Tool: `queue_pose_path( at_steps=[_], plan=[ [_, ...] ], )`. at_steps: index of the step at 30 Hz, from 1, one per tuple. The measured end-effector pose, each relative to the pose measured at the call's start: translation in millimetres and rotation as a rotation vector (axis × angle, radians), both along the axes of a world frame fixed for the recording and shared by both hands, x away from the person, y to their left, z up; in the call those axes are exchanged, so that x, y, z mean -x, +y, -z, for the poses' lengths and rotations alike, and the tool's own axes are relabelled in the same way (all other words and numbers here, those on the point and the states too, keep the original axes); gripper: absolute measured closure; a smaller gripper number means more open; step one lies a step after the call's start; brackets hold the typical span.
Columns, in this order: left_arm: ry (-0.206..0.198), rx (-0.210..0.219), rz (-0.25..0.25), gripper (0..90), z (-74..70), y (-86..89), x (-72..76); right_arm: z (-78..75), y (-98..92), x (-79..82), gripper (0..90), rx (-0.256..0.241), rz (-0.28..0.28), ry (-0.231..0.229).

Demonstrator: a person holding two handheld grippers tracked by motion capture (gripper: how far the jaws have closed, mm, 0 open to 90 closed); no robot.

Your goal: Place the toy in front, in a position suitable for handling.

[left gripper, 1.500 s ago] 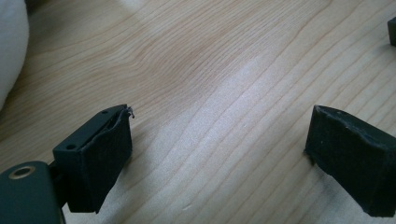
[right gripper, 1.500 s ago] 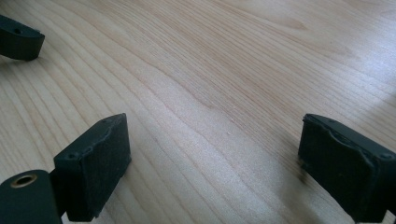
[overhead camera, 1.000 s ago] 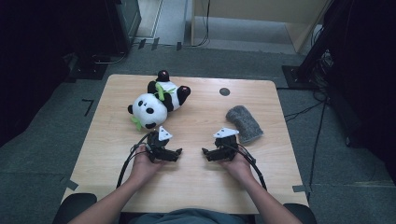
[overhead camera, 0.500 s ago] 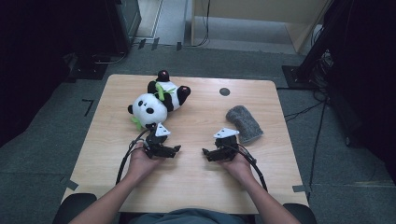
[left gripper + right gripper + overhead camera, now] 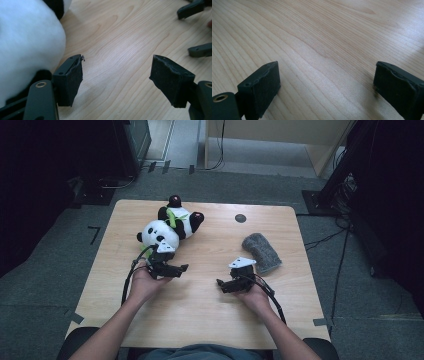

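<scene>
Left claw [image 5: 181,267] had moved up beside the panda plush [image 5: 167,226], jaws wide and empty; right claw [image 5: 220,283] stayed, likewise agape

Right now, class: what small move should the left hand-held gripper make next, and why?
Probably swing the left hand-held gripper toward the toy panda so its head comes between the jaws. They stand open and empty, the white head bulges just outside one jaw, and bare table lies between them.

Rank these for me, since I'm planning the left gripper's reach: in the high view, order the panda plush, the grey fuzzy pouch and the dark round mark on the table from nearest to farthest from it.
From the left gripper:
1. Panda plush, just beyond it.
2. Dark round mark, far side, toward the right.
3. Grey fuzzy pouch, at the table's right, beyond the right gripper.
</scene>
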State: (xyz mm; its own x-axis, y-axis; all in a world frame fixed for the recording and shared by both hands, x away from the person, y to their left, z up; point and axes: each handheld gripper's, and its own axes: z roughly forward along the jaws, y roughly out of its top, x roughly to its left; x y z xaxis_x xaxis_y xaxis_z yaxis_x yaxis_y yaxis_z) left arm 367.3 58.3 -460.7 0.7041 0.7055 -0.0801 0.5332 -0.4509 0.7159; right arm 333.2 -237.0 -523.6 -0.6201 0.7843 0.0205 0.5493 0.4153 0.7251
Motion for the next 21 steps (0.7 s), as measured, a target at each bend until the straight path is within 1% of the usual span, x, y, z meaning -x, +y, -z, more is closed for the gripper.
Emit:
queue_pose_path(
  at_steps=[1, 2, 3, 5, 6, 8, 10, 14, 16, 18, 19, 20, 21],
  plan=[
    [0.004, 0.000, 0.004, 26.0, -3.2, 0.4, -1.2, 0.0, -0.1, 0.0, 7.0, 0.001, -0.001, 0.000],
    [0.024, -0.003, 0.018, 26.1, -9.8, -0.1, -3.6, 0.0, 0.1, 0.1, 7.0, 0.000, 0.001, 0.000],
    [0.024, -0.003, 0.018, 26.1, -9.8, -0.1, -3.6, 0.0, 0.1, 0.1, 7.0, 0.000, 0.001, 0.000],
    [0.019, 0.015, 0.025, 26.1, -16.6, -0.2, -4.5, 0.0, -0.1, 0.0, 7.0, 0.001, -0.001, 0.000],
    [0.007, 0.023, 0.030, 26.1, -21.7, 0.0, -6.1, 0.0, 0.2, 0.2, 7.0, -0.001, 0.002, 0.001],
    [0.002, 0.021, 0.035, 26.1, -24.4, 0.7, -8.6, 0.0, 0.0, 0.1, 7.0, 0.000, 0.000, 0.000],
    [-0.005, 0.014, 0.029, 26.1, -26.8, 1.5, -12.9, 0.0, 0.2, 0.2, 7.0, -0.001, 0.001, 0.002],
    [-0.016, 0.025, 0.010, 26.1, -35.1, 6.4, -26.1, 0.0, 0.0, 0.1, 7.0, 0.001, 0.000, 0.000],
    [-0.031, 0.017, 0.000, 26.2, -38.9, 8.6, -31.2, 0.0, 0.2, 0.1, 7.0, -0.001, 0.001, -0.001],
    [-0.035, 0.020, -0.007, 26.2, -43.4, 11.8, -36.8, 0.0, 0.2, 0.2, 7.0, 0.000, 0.002, 0.000],
    [-0.028, 0.027, -0.010, 26.2, -46.1, 13.3, -40.0, 0.0, 0.2, 0.2, 7.0, 0.000, 0.002, 0.000],
    [-0.028, 0.027, -0.010, 26.2, -46.1, 13.3, -40.0, 0.0, 0.2, 0.2, 7.0, 0.000, 0.003, 0.000],
    [-0.029, 0.031, -0.014, 26.2, -51.9, 14.9, -45.6, 0.0, 0.1, 0.2, 7.0, 0.000, 0.002, 0.000]
  ],
)
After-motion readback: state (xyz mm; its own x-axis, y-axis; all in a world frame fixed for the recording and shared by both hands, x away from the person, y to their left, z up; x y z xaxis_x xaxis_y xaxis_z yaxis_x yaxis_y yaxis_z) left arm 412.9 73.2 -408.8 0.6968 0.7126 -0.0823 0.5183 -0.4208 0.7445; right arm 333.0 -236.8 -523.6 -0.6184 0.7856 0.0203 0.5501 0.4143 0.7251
